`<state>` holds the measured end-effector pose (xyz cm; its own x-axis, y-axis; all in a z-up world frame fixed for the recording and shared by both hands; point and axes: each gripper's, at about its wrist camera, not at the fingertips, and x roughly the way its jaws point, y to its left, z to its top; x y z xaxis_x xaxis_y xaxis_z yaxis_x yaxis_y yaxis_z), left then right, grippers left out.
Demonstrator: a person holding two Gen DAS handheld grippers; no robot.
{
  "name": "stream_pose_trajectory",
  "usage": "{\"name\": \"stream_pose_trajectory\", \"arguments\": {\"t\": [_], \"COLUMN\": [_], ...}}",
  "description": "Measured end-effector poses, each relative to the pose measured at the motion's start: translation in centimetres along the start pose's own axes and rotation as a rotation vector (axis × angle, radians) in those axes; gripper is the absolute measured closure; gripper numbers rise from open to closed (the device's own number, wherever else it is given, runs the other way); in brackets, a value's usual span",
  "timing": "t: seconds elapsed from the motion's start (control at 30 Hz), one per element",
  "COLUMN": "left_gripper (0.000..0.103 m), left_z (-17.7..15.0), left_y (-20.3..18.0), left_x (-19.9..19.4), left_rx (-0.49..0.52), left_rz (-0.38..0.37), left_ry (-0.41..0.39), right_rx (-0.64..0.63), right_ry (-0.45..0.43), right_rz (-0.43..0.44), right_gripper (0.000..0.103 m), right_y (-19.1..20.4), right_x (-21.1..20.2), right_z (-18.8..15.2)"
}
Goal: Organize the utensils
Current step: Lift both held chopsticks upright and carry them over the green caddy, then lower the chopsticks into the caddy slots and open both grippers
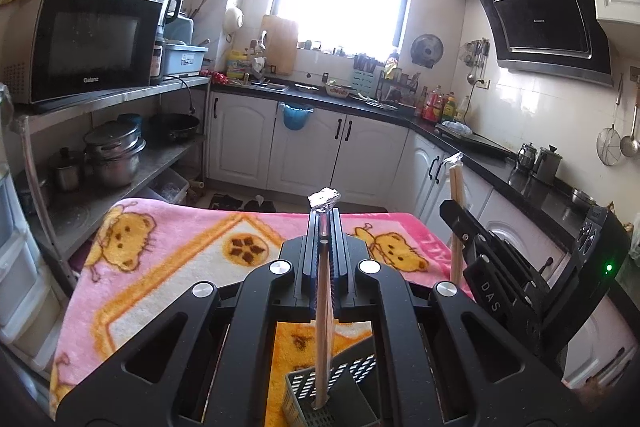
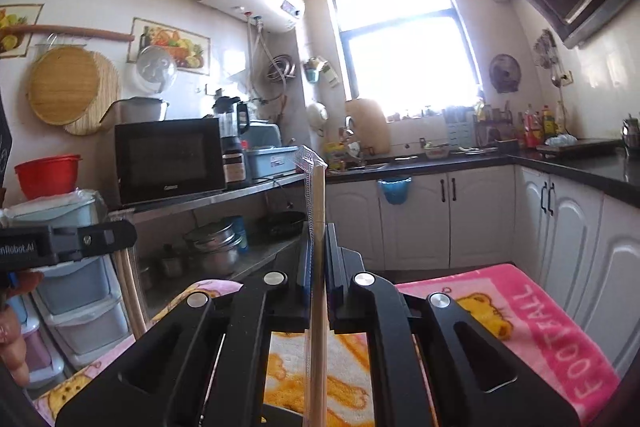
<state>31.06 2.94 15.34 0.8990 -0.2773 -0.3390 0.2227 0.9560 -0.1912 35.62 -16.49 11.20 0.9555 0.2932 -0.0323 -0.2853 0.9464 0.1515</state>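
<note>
The grey basket (image 1: 316, 399) is lying half hidden under the left gripper (image 1: 325, 223), whose fingers are pinching wrapped chopsticks (image 1: 322, 327); the right gripper (image 2: 319, 239) is clamping another wrapped pair (image 2: 317, 307).

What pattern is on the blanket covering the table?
The blanket is pink with yellow cartoon bears and orange-bordered cream panels; the left wrist view shows it best.
</note>
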Motion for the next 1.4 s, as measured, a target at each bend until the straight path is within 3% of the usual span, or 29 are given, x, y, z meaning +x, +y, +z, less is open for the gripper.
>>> {"name": "stream_pose_trajectory", "arguments": {"t": [0.47,0.73,1.0,1.07,1.13,1.17,1.33,1.4], "left_gripper": [0.101,0.101,0.099,0.09,0.072,0.07,0.046,0.042], "left_z": [-2.9,-3.8,-4.8,-5.0,-5.2,-5.3,-6.0,-6.3], "left_y": [-0.4,-0.5,-0.7,-0.8,-1.0,-1.0,-1.3,-1.4], "left_x": [0.6,0.3,-0.5,-0.9,-1.3,-1.5,-2.6,-3.2], "left_rx": [0.01,0.006,0.007,0.009,0.008,0.008,0.022,0.025], "left_rz": [-0.027,-0.023,-0.014,-0.006,0.009,0.015,0.033,0.038], "left_ry": [0.014,0.032,0.064,0.067,0.068,0.068,0.075,0.07], "right_rx": [0.065,0.094,0.126,0.155,0.183,0.191,0.157,0.146], "right_ry": [-0.027,0.023,0.079,0.116,0.145,0.152,0.207,0.228], "right_rz": [0.011,0.034,0.026,0.022,0.018,0.013,-0.018,-0.011], "right_gripper": [0.097,0.093,0.065,0.06,0.049,0.04,0.032,0.028], "right_y": [-1.9,-3.1,-4.2,-4.7,-5.1,-5.2,-5.1,-5.0], "right_x": [-3.0,-4.4,-7.2,-7.8,-8.2,-8.5,-9.5,-9.7], "right_z": [-2.4,-2.8,-2.8,-2.8,-2.8,-2.9,-3.0,-3.0]}}
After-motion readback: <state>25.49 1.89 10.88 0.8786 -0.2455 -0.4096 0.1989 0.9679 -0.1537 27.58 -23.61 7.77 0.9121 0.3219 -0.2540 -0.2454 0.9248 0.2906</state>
